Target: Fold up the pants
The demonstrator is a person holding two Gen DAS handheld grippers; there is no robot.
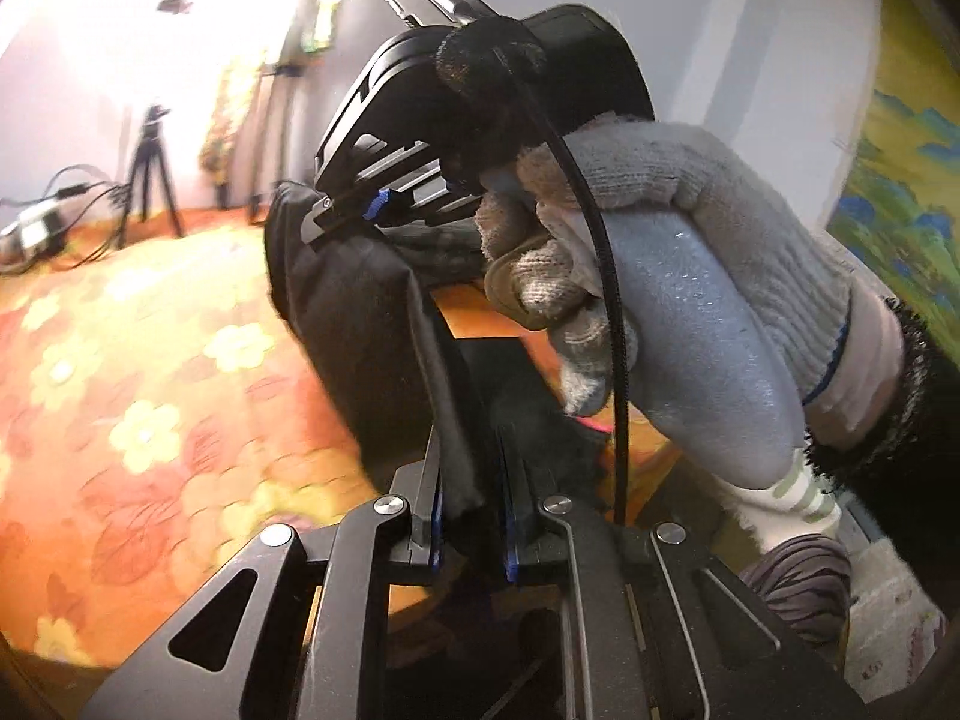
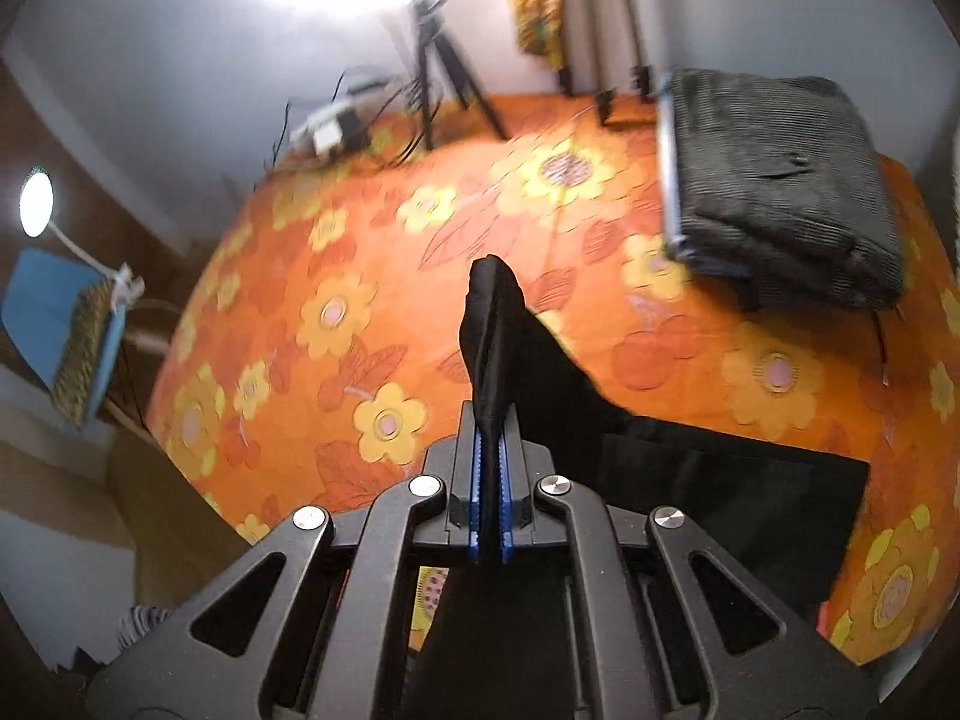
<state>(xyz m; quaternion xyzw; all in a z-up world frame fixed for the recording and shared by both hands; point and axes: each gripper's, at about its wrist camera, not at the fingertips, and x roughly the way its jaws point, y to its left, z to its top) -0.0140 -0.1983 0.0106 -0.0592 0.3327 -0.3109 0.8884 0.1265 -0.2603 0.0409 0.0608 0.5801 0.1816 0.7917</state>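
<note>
Black pants (image 2: 690, 480) lie on an orange flowered bedspread (image 2: 360, 300). My right gripper (image 2: 491, 414) is shut on a fold of them, and a ridge of black cloth sticks out past the fingertips. In the left wrist view my left gripper (image 1: 471, 468) is shut on another part of the black pants (image 1: 360, 330), which hang lifted between both grippers. The right gripper (image 1: 342, 222) shows there too, held by a hand in a grey knit glove (image 1: 690, 192), its tip pinching the raised cloth.
A folded dark grey garment (image 2: 780, 198) lies at the back right of the bedspread. Beyond the far edge stand a tripod (image 2: 438, 54) and a power strip with cables (image 2: 330, 120). A round lamp (image 2: 36, 204) and a blue seat (image 2: 54, 318) are at the left.
</note>
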